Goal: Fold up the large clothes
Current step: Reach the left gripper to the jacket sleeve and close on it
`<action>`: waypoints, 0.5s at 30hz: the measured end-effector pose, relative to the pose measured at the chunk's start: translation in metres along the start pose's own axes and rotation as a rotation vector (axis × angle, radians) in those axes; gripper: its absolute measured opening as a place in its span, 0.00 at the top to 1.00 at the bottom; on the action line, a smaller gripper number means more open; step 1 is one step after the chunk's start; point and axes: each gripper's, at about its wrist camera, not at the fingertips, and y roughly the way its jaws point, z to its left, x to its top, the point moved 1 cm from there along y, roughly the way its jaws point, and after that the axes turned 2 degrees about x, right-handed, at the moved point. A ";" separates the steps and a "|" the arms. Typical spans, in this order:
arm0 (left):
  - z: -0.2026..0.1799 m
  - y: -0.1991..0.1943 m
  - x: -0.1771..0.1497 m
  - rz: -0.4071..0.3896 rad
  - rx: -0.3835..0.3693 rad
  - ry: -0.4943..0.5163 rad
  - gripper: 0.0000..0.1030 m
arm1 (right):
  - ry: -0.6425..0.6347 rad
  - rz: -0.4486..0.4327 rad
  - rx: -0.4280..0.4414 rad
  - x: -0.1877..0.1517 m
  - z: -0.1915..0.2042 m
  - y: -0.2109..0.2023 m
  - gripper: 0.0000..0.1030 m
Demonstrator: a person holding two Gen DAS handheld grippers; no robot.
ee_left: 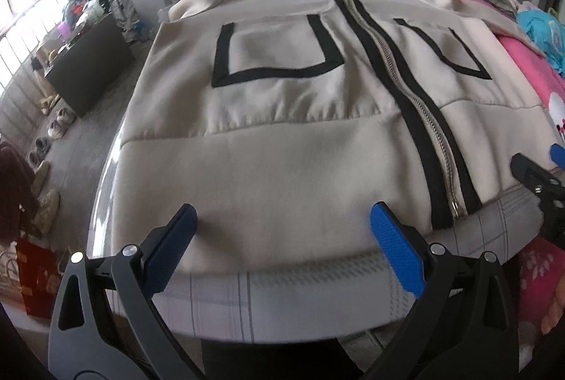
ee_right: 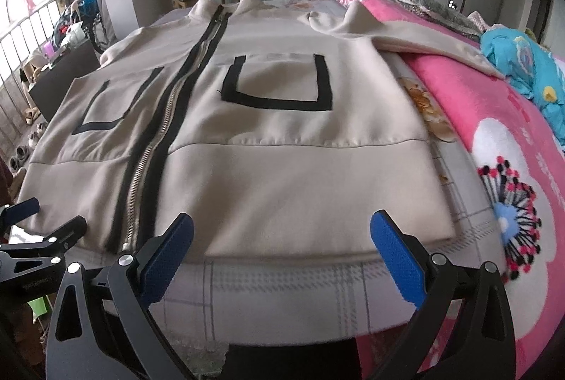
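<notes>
A large beige zip jacket (ee_left: 282, 168) with black pocket outlines and a black-edged zipper (ee_left: 416, 119) lies flat, front up, on the bed; it also shows in the right wrist view (ee_right: 282, 168). Its hem faces me. My left gripper (ee_left: 282, 221) is open, just above the hem's left half. My right gripper (ee_right: 282, 228) is open above the hem's right half; it also shows at the right edge of the left wrist view (ee_left: 536, 168). One sleeve (ee_right: 406, 37) lies out to the right on the blanket.
A pink flowered blanket (ee_right: 501, 140) covers the bed's right side, with a blue cloth (ee_right: 522, 62) on it. A grey checked sheet (ee_right: 282, 291) hangs over the near bed edge. A dark table (ee_left: 91, 62) and shoes (ee_left: 53, 129) stand on the floor at left.
</notes>
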 end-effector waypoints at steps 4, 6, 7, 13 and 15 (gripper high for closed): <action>0.002 0.006 0.003 -0.014 -0.034 0.007 0.08 | -0.011 0.031 0.021 -0.001 0.001 0.017 0.05; 0.004 0.008 0.004 -0.010 -0.051 -0.003 0.07 | -0.019 0.042 0.034 -0.003 0.001 0.023 0.05; 0.004 0.008 0.005 -0.007 -0.052 -0.002 0.07 | -0.016 0.037 0.042 -0.004 0.000 0.024 0.05; 0.003 0.009 0.004 -0.007 -0.043 -0.003 0.06 | -0.029 0.007 0.060 -0.005 -0.001 0.024 0.05; 0.003 0.009 0.004 -0.006 -0.045 -0.005 0.06 | -0.033 -0.002 0.064 -0.005 -0.002 0.024 0.05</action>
